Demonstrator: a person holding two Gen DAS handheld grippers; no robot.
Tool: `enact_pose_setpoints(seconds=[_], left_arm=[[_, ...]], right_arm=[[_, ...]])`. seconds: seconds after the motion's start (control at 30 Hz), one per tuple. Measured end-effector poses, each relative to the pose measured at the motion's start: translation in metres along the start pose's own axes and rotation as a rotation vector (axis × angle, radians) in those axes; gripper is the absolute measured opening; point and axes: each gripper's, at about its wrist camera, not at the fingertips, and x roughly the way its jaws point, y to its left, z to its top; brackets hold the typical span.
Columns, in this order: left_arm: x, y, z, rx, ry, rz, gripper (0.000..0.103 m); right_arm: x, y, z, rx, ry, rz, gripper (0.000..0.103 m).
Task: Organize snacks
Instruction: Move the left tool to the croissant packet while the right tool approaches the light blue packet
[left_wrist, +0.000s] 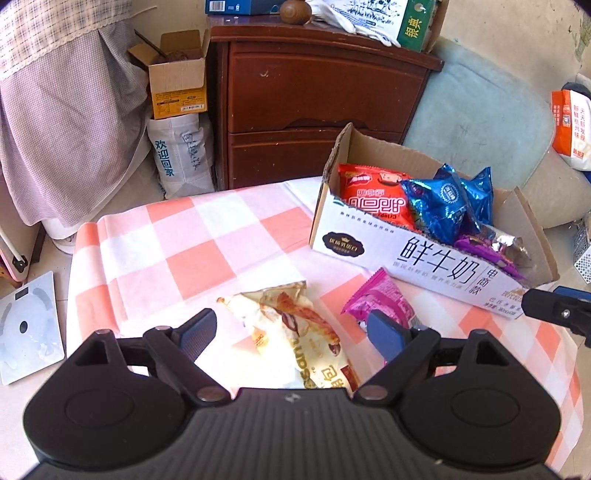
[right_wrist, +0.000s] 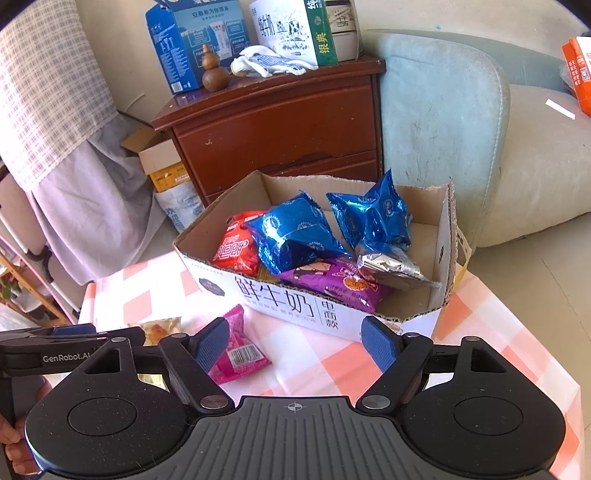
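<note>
Left claw (left_wrist: 291, 332) is spread over the pastry pack (left_wrist: 295, 332), nothing pinched; right claw (right_wrist: 295, 343) gapes too. I'd drop lower, squeeze mid-pack (gently!), box (left_wrist: 354, 240) at one o'clock.

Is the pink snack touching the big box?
Apart. In the left wrist view, a strip of checked cloth shows between the pink snack and the box; the right wrist view shows that gap too.

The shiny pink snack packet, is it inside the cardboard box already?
No, the shiny pink snack packet lies on the checked tablecloth in front of the cardboard box.
</note>
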Motion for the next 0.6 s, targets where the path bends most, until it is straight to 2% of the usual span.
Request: enact_pose_setpoints(seconds=[0.33,0.6], left_arm=[[0.019,-0.009,-0.010,0.030,0.055,0.036,0.088],[0.033,-0.023,-0.020,0.085,0.078,0.083,0.088]], right_arm=[[-0.002,-0.003,-0.034,-0.137,0.112,0.034,0.080],[0.007,-0.015,-0.069,-0.229,0.252,0.032,0.080]])
